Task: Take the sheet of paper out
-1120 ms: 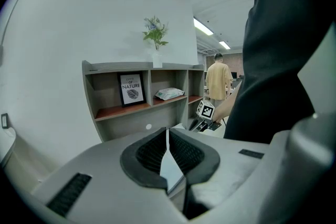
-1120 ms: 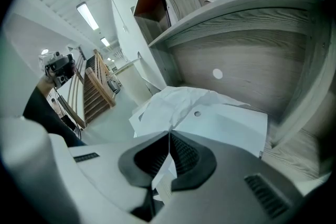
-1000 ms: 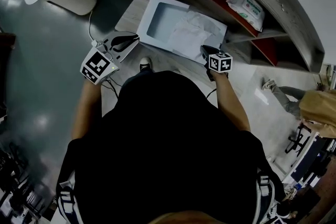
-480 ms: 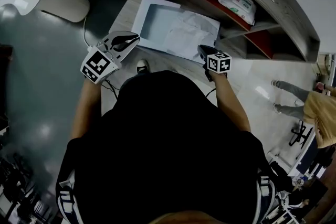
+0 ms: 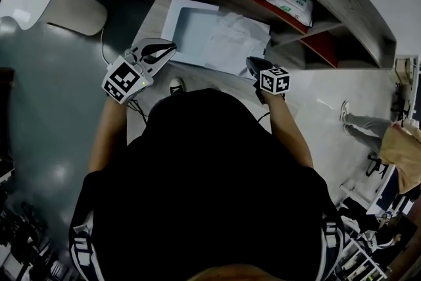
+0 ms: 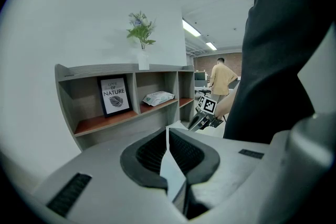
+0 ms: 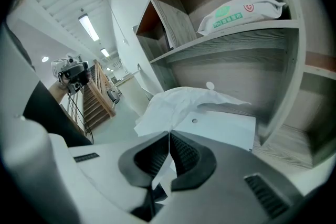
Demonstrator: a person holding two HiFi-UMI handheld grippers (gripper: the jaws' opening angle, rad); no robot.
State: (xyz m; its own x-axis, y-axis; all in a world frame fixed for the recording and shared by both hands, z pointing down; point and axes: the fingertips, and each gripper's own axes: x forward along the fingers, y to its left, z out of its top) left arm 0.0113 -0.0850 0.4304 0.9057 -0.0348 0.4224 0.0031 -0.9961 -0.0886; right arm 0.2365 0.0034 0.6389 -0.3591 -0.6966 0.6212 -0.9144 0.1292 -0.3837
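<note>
White crumpled sheet point(image 5: 231, 43) partly out of an envelope point(image 5: 187, 26) beside the shelf point(image 5: 355, 10).
Left tongs point(image 6: 167, 134) pinch the envelope, right tongs point(image 7: 169, 136) pinch the sheet; a snagged tug may tear it.

Black shirt point(image 5: 210, 181); pale grey grippers point(image 5: 172, 47), black-and-white marker cubes point(image 5: 123, 81)

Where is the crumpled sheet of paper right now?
Head view, upper centre: the crumpled sheet lies at the right end of the white envelope, by the shelf unit, its near edge pinched between the jaws of the right gripper.
</note>
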